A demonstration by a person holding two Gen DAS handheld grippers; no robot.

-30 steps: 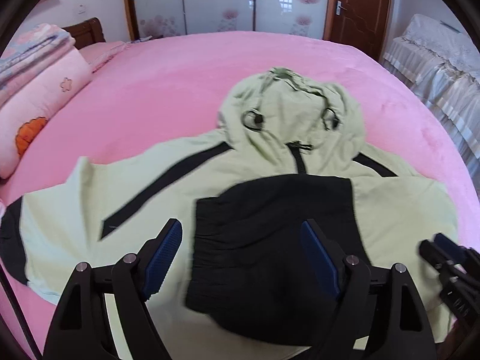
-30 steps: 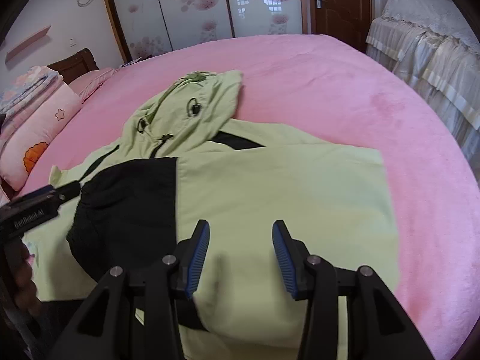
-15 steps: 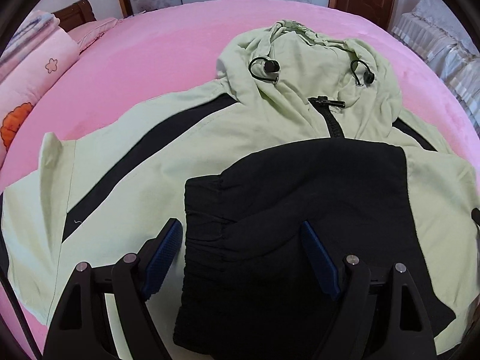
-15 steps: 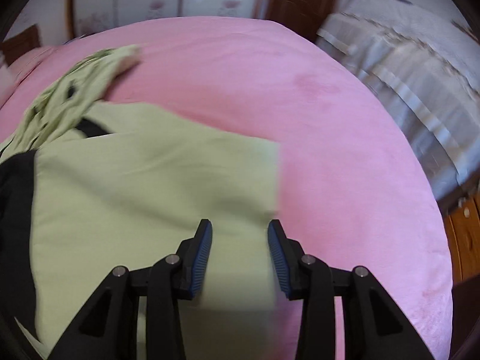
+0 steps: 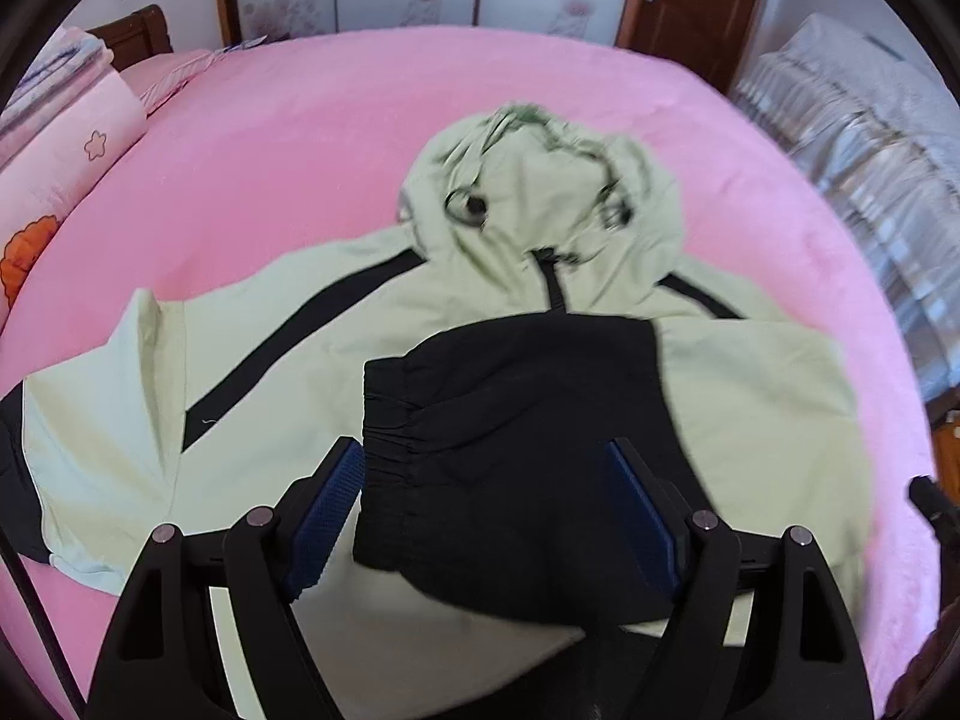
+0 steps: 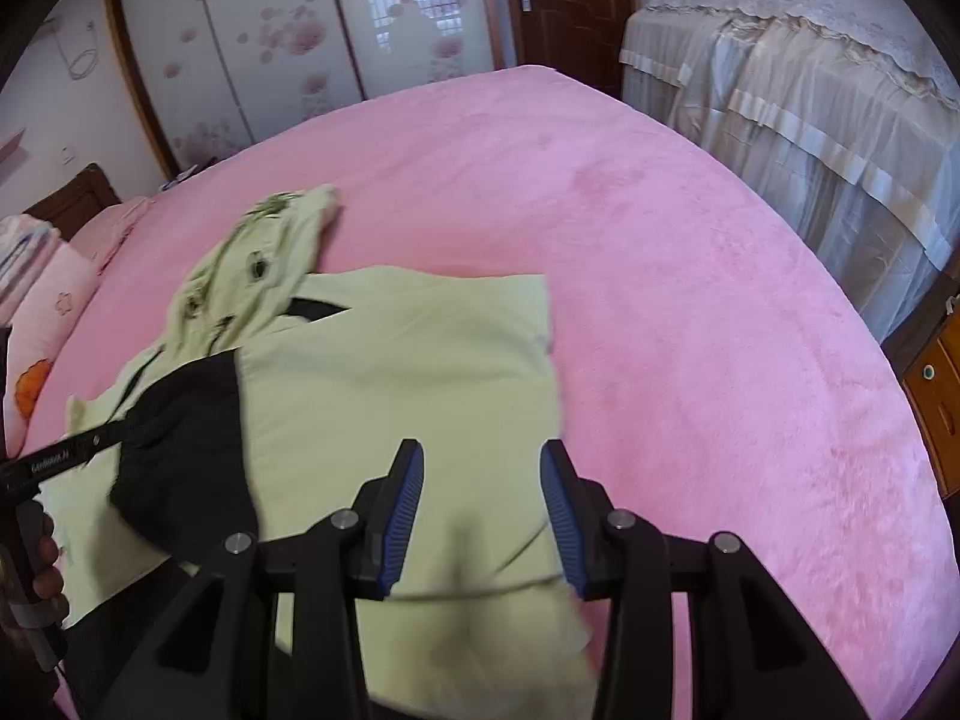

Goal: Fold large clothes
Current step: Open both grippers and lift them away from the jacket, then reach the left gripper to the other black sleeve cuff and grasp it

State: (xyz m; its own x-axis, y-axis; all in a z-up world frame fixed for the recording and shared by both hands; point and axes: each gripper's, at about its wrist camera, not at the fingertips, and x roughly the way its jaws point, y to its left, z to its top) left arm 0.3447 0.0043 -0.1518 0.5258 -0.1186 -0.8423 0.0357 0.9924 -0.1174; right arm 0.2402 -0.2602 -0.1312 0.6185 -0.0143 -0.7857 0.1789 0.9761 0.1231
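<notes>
Lying flat on the pink bed (image 5: 252,138), the green hooded jacket (image 5: 312,336) looks half folded: one sleeve is across its chest, the other still spread wide. Left tool (image 5: 486,510) and right tool (image 6: 480,510) hover released, grasping nothing.

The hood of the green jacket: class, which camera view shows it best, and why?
The left wrist view: the hood lies centred, facing the camera, both drawcord eyelets visible. The right wrist view shows it small, sideways and far left.
</notes>
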